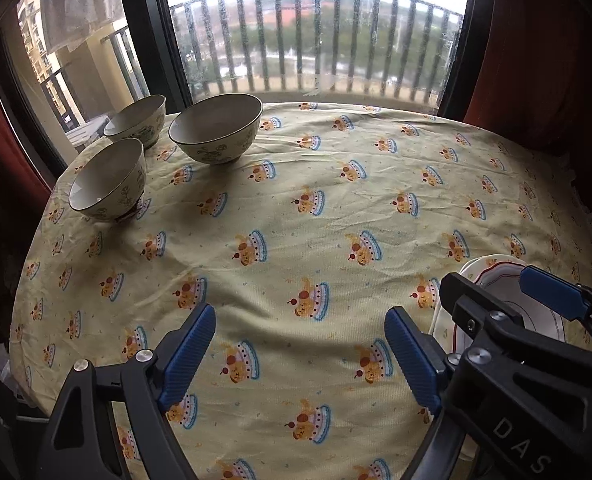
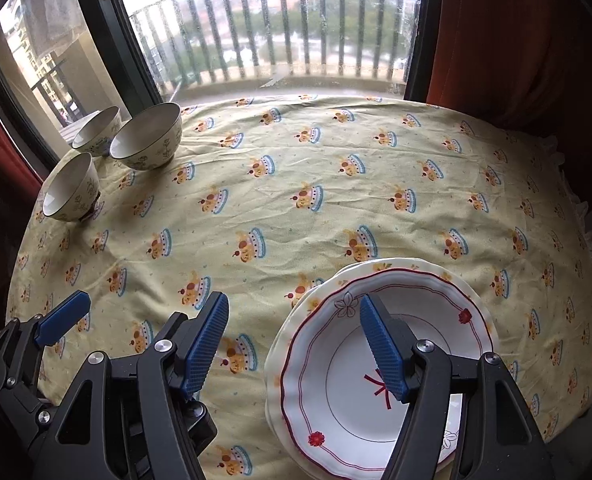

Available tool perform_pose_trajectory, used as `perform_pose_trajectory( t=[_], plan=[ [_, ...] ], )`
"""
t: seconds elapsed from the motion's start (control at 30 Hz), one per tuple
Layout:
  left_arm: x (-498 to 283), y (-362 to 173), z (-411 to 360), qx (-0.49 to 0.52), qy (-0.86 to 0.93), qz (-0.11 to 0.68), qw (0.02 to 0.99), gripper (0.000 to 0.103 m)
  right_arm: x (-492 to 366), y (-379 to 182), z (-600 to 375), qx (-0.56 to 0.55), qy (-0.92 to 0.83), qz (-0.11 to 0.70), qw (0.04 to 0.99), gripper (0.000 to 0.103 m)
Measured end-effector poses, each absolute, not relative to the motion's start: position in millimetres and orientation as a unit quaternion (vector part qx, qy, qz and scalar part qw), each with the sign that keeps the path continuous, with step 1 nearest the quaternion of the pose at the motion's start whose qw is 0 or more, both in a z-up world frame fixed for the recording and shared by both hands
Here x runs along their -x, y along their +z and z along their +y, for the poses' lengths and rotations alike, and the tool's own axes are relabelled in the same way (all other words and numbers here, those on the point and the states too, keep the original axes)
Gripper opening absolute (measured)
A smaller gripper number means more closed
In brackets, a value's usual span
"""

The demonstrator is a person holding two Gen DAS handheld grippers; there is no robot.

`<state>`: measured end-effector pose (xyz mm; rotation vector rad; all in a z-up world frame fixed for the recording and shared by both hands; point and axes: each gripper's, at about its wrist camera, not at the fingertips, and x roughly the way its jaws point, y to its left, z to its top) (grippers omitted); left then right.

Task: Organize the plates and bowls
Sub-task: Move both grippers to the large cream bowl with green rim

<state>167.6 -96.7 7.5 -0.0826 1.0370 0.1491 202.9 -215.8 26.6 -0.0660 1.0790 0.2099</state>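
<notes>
Three cream bowls with green leaf patterns stand at the table's far left: a large bowl (image 1: 216,128) (image 2: 146,136), a small bowl (image 1: 136,120) (image 2: 96,130) behind it, and a nearer small bowl (image 1: 108,180) (image 2: 72,186). A white plate with a red rim line (image 2: 375,376) (image 1: 499,292) lies stacked on a cream plate (image 2: 331,284) at the near right. My left gripper (image 1: 299,356) is open and empty over the cloth. My right gripper (image 2: 296,344) is open and empty, its right finger above the stacked plates.
A yellow tablecloth with a cake pattern (image 1: 315,184) (image 2: 315,168) covers the round table. A window with a balcony railing (image 1: 315,40) is behind it. Red curtains (image 2: 515,40) hang at both sides, close to the table's right edge.
</notes>
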Motion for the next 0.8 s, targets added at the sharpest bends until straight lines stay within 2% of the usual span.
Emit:
perform_pose_trajectory(
  t=[0.17, 0.43, 0.67, 0.8],
  plan=[
    [-171, 2, -51, 0.02, 0.05, 0.504, 0.862, 0.081, -196, 23, -168, 0.019, 0.088, 0.509, 0.856, 0.072],
    [-179, -2, 24, 0.006, 0.033, 0.503, 0.864, 0.08, -197, 16, -89, 0.017, 0.075, 0.505, 0.86, 0.073],
    [-191, 3, 84, 0.003, 0.036, 0.492, 0.87, 0.08, -207, 21, -32, 0.023, 0.065, 0.495, 0.866, 0.081],
    [-202, 8, 115, 0.012, 0.048, 0.479, 0.877, 0.073, -217, 26, 0, 0.013, 0.067, 0.486, 0.871, 0.081]
  ],
)
